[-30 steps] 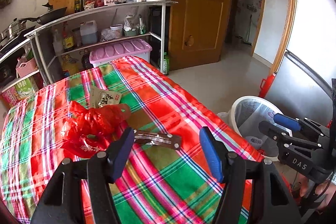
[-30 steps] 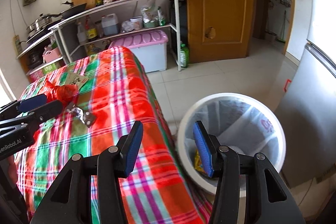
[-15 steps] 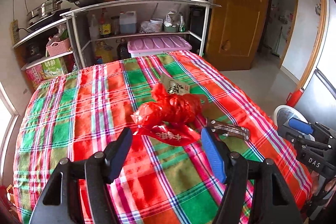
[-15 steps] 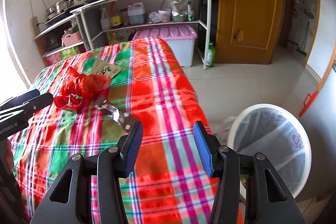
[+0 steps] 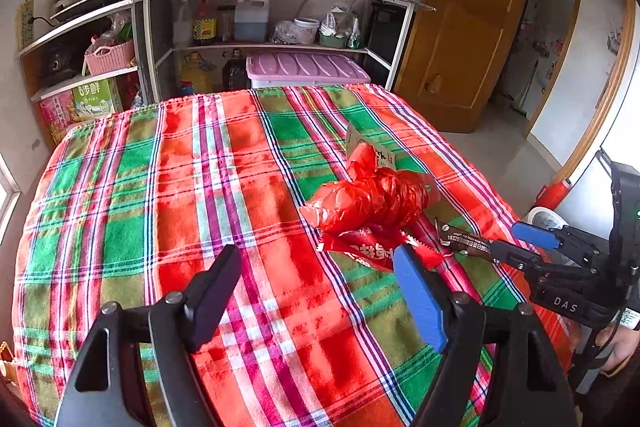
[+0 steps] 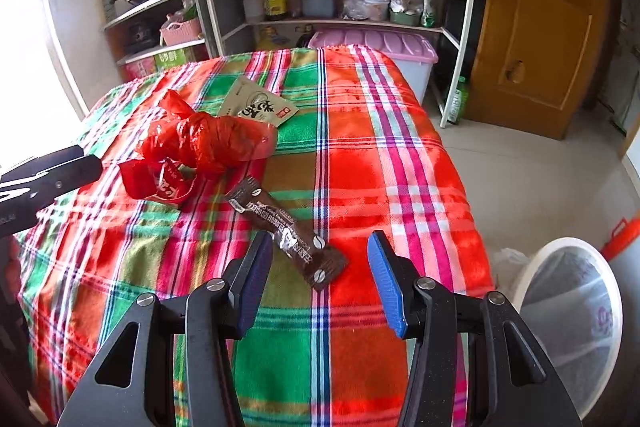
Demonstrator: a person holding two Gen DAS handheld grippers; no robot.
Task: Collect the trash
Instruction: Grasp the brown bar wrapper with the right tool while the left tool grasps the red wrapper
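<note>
My right tongs (image 6: 316, 275) gape empty over the brown wrapper (image 6: 286, 231) lying flat on the plaid surface (image 6: 400, 163); my left tongs (image 5: 316, 291), just widened, also empty; pads may slide off thin foil.

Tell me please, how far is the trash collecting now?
Done: nothing I can confirm; the bin is only partly in view. In hand: nothing. The right gripper is open near the brown wrapper; the left gripper has just been opening, empty. Left on the table: brown wrapper, red bag, red wrapper, beige packet.
</note>
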